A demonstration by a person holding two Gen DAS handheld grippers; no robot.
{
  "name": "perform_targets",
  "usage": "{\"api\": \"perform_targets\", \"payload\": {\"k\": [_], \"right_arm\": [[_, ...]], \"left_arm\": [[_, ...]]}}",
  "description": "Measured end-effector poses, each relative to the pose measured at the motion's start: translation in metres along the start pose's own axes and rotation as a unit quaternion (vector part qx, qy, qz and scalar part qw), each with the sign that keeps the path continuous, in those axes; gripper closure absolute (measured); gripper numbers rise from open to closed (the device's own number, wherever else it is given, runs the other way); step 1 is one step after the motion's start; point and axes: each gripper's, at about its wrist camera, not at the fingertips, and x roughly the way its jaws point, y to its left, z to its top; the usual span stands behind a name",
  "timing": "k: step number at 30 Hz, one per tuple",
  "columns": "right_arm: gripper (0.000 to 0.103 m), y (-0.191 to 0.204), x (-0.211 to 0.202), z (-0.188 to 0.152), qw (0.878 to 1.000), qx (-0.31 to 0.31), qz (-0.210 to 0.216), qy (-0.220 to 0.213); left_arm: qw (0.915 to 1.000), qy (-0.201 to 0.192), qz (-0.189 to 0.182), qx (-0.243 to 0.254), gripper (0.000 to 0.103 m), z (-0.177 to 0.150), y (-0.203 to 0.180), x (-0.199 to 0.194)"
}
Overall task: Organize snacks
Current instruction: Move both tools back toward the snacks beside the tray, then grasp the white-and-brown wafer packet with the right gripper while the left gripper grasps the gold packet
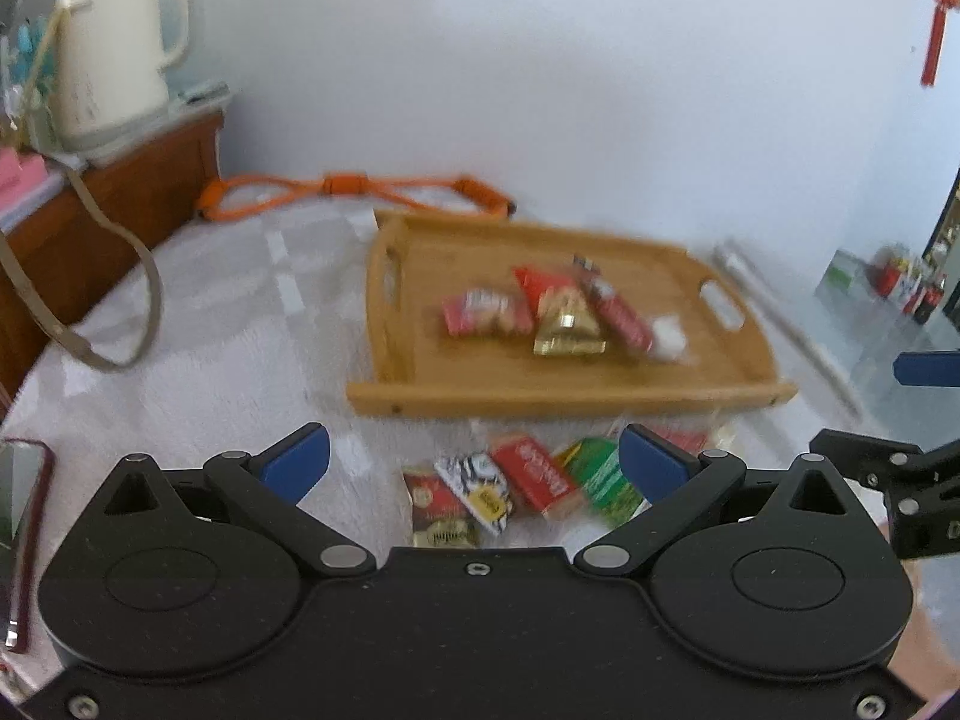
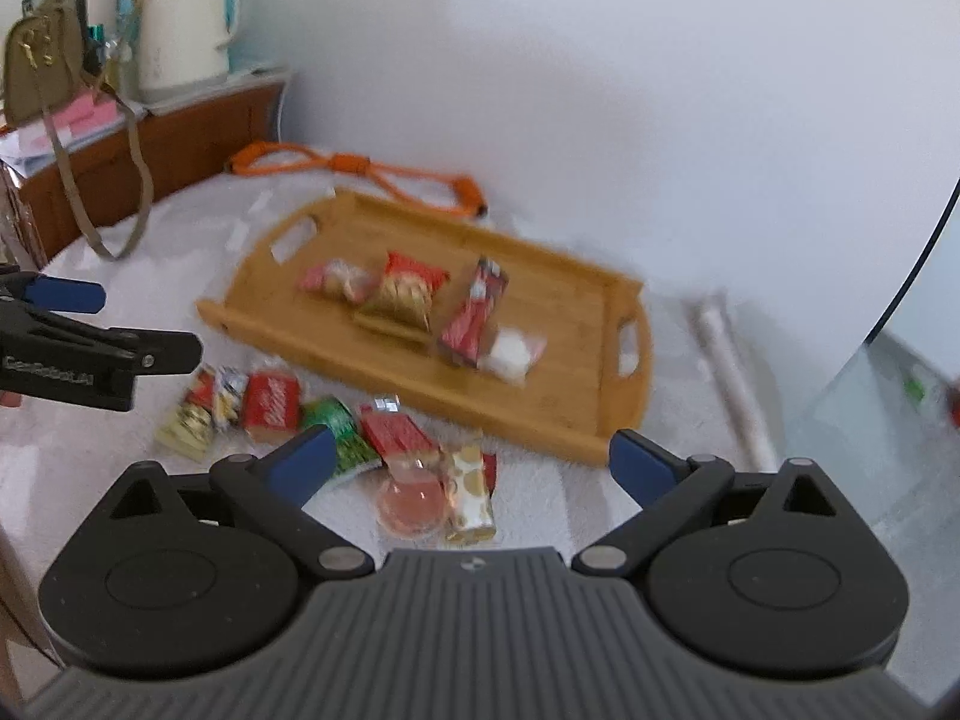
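A wooden tray (image 1: 420, 396) (image 2: 540, 432) lies on the white cloth and holds several snack packets, among them a gold packet (image 1: 564, 330) (image 2: 399, 294) and a long red one (image 1: 618, 312) (image 2: 474, 312). More packets lie loose on the cloth in front of the tray: a red one (image 1: 537, 474) (image 2: 271, 405), a green one (image 1: 600, 474) (image 2: 339, 429) and a round pink one (image 2: 414, 501). My left gripper (image 1: 474, 459) hangs open above the loose packets, nothing between its blue fingers. My right gripper (image 2: 474, 462) is open too, empty, over the pink packet.
A cream kettle (image 1: 111, 42) (image 2: 183, 18) stands on a wooden cabinet (image 1: 120, 198) at the back left, a bag strap (image 1: 120, 300) hanging over its side. An orange cord (image 1: 354, 189) lies by the wall. A phone (image 1: 21, 534) rests at the left edge. A rolled sheet (image 2: 729, 372) lies right of the tray.
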Motion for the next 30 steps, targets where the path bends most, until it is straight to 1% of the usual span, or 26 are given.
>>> {"api": "perform_targets", "payload": {"k": [3,4,6,7,10,12,14,16,18,20,23,25,30], "right_arm": [[0.011,-0.012,0.033,-0.016,0.999,0.024,0.005,0.025],[0.011,-0.015,0.041,-0.020,0.999,0.027,0.006,0.029],[0.016,-0.020,0.055,-0.027,0.999,0.027,0.006,0.033],[0.020,-0.021,0.060,-0.030,0.999,0.026,0.007,0.032],[0.027,-0.024,0.071,-0.035,0.999,0.027,0.014,0.028],[0.030,-0.026,0.075,-0.036,0.999,0.036,0.017,0.030],[0.032,-0.026,0.079,-0.036,0.998,0.042,0.019,0.031],[0.034,-0.025,0.082,-0.035,0.998,0.042,0.020,0.032],[0.038,-0.024,0.084,-0.036,0.999,0.039,0.018,0.033],[0.039,-0.024,0.086,-0.037,0.999,0.040,0.018,0.032],[0.047,-0.025,0.092,-0.041,0.998,0.051,0.019,0.038],[0.050,-0.025,0.095,-0.043,0.998,0.053,0.020,0.042],[0.051,-0.023,0.102,-0.048,0.997,0.064,0.021,0.044]], "left_arm": [[0.9999,0.014,0.007,-0.007,0.000,-0.010,-0.001,0.022],[0.9998,0.015,0.009,-0.010,0.000,-0.012,-0.001,0.028],[0.9997,0.016,0.015,-0.007,0.000,-0.015,-0.001,0.039],[0.9997,0.015,0.020,-0.002,0.000,-0.016,-0.001,0.042],[0.9987,0.011,0.046,0.016,0.001,-0.018,-0.002,0.048],[0.9978,0.012,0.060,0.023,0.008,-0.018,-0.001,0.051],[0.9972,0.017,0.067,0.029,0.009,-0.018,0.000,0.054],[0.9969,0.018,0.070,0.031,0.014,-0.020,0.001,0.055],[0.9965,0.021,0.074,0.034,0.023,-0.022,0.001,0.055],[0.9963,0.028,0.074,0.035,0.027,-0.025,0.000,0.056],[0.9965,0.040,0.066,0.031,0.038,-0.029,0.002,0.060],[0.9970,0.042,0.060,0.024,0.039,-0.032,0.003,0.060],[0.9968,0.039,0.062,0.029,0.040,-0.034,0.002,0.061]]}}
